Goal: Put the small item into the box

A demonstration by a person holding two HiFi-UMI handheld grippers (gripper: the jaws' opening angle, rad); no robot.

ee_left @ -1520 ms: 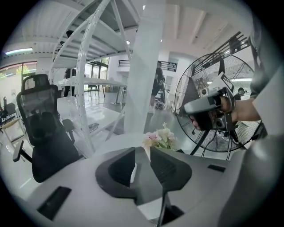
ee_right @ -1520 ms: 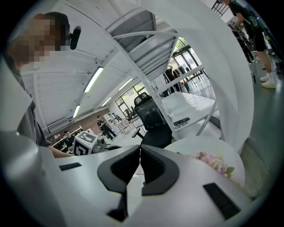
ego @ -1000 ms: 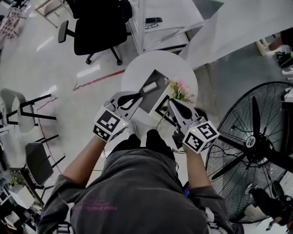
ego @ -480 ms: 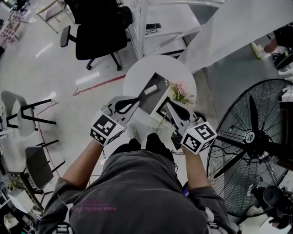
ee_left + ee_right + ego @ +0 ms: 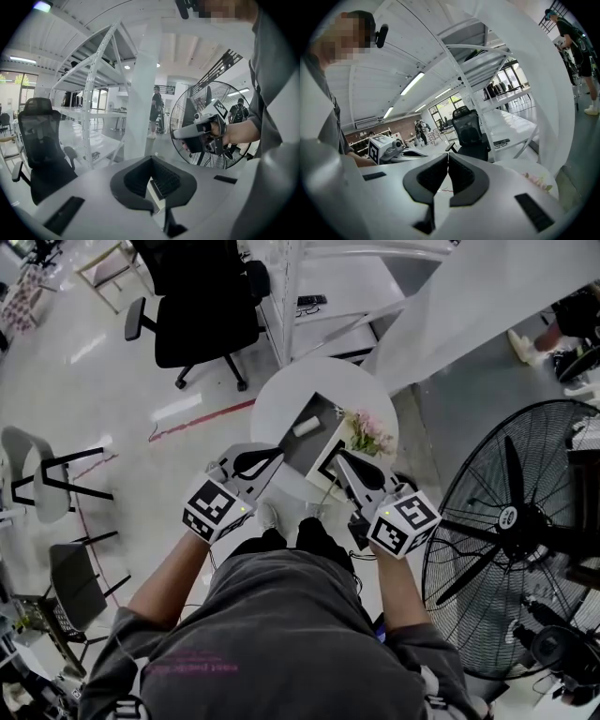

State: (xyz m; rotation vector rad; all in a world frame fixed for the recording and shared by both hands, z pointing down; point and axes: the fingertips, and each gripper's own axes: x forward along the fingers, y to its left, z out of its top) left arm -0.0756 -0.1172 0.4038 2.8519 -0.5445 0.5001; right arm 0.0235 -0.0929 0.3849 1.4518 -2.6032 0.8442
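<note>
Small white item (image 5: 305, 426) lies in grey box (image 5: 314, 450), near far-left edge — round desk (image 5: 281, 395) surface open beyond. Left gripper (image 5: 281, 454), right gripper (image 5: 341, 458) at box's near edges — jaws pressed together, empty.

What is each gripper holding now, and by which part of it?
Nothing is held. The left gripper and the right gripper both have jaws shut on nothing; the small white item lies in the box.
</note>
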